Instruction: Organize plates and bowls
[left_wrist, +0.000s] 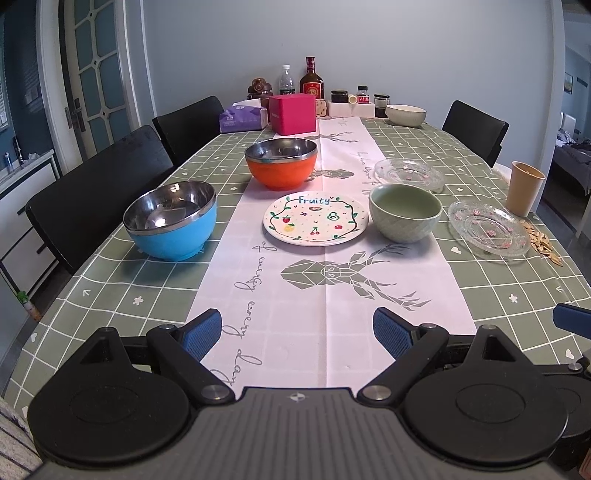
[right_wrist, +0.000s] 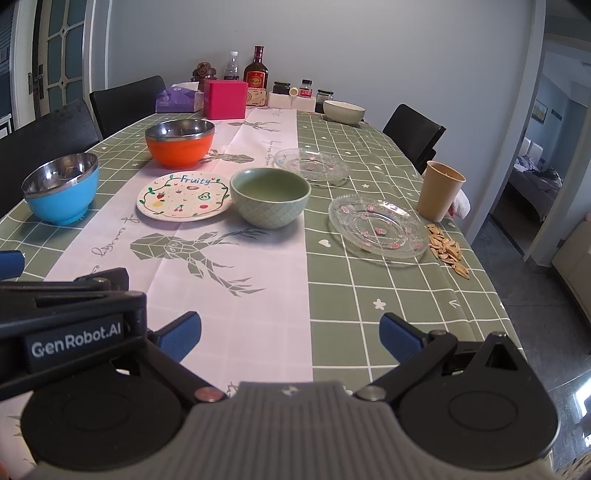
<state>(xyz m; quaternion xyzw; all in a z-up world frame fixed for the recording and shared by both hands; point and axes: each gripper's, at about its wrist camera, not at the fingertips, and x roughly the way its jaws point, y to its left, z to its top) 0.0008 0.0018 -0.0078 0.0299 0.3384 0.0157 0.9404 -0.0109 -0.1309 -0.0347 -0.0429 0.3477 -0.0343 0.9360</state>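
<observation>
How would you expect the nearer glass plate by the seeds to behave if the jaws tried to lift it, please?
The glass plate looks rigid but probably fragile. Its shallow rim lies low on the tablecloth, so gripping may be awkward. Smooth glass could slip.

I see soft, even daylight and sharp focus. Steel linings of the blue bowl (left_wrist: 170, 218) and orange bowl (left_wrist: 280, 162) glare slightly; fisheye bends the door frames, corners vignette black.
</observation>
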